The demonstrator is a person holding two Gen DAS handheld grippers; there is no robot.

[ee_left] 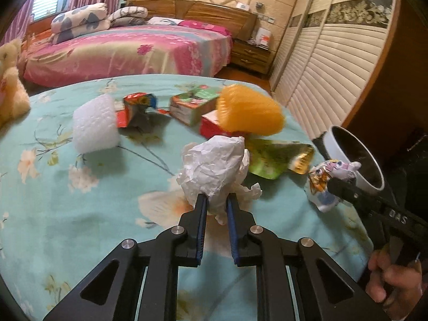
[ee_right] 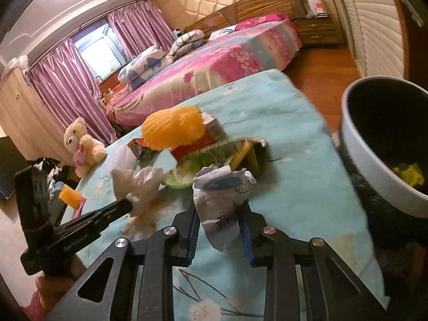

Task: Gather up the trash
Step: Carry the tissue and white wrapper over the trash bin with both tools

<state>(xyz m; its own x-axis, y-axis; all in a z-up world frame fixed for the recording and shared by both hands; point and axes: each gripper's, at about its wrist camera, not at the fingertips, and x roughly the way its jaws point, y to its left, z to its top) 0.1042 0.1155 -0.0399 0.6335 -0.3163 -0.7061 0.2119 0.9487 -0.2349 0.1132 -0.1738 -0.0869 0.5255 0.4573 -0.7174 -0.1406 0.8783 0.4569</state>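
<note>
1. Left gripper (ee_left: 216,200), lower centre of the left view: clenched on crumpled white paper (ee_left: 214,165).
2. Right gripper (ee_right: 220,214), lower centre of the right view: grasping a printed wrapper (ee_right: 222,198).
3. Step in hand: pickup, both pieces gripped over the floral cloth (ee_left: 67,200).
4. Next, likely: carry to the bin (ee_right: 355,144) at right edge, release inside.
5. Left behind, mid-frame: orange net (ee_left: 248,109), cartons (ee_left: 192,104).

1. Crumpled white paper ball (ee_left: 216,168): pinched at its lower edge between the left jaws, bulging beyond their tips.
2. Crumpled printed wrapper (ee_right: 223,200): clamped upright between the right jaws, white and blue, top flaring above them.
3. Orange foam net (ee_left: 248,111), green foil pouch (ee_left: 275,157): lying beyond the left jaws.
</note>
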